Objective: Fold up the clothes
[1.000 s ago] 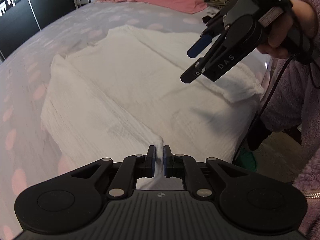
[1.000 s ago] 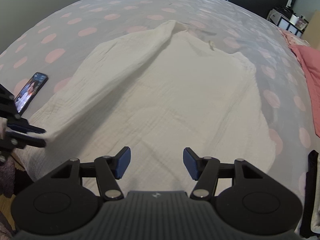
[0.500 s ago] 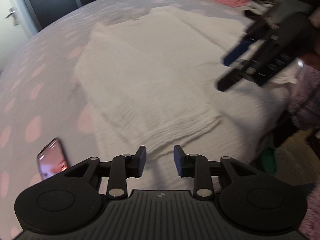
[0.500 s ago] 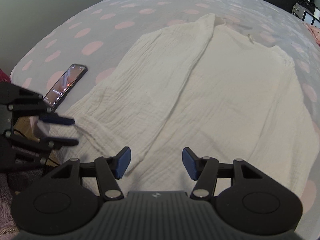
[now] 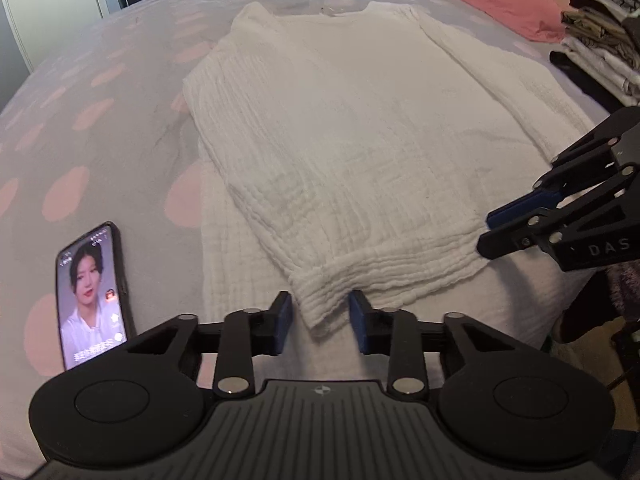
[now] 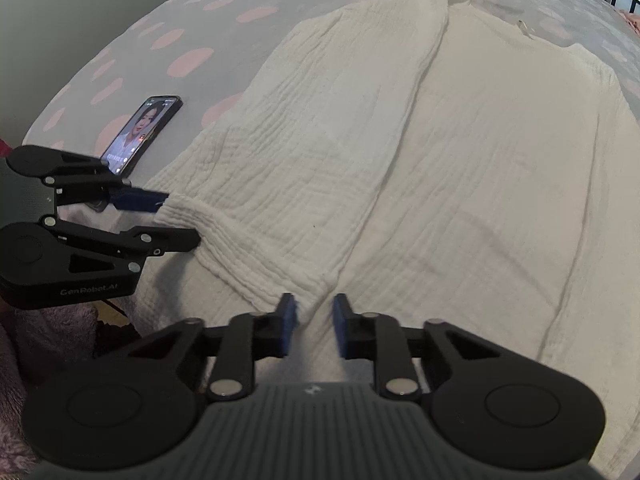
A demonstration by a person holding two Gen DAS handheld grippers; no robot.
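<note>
In the left wrist view the left gripper (image 5: 319, 322) gapes over the folded panel's hem corner of the white top (image 5: 360, 128) at 6 o'clock, while the right wrist view shows the right gripper (image 6: 314, 326) likewise agape at the hem's other corner, so pinching both corners looks next.

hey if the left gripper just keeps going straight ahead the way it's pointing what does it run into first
Most likely the folded-over hem corner of the white crinkled cotton garment: it already lies between the open fingers of the left gripper, on the grey pink-dotted bedspread. Height above the cloth is unclear.
</note>
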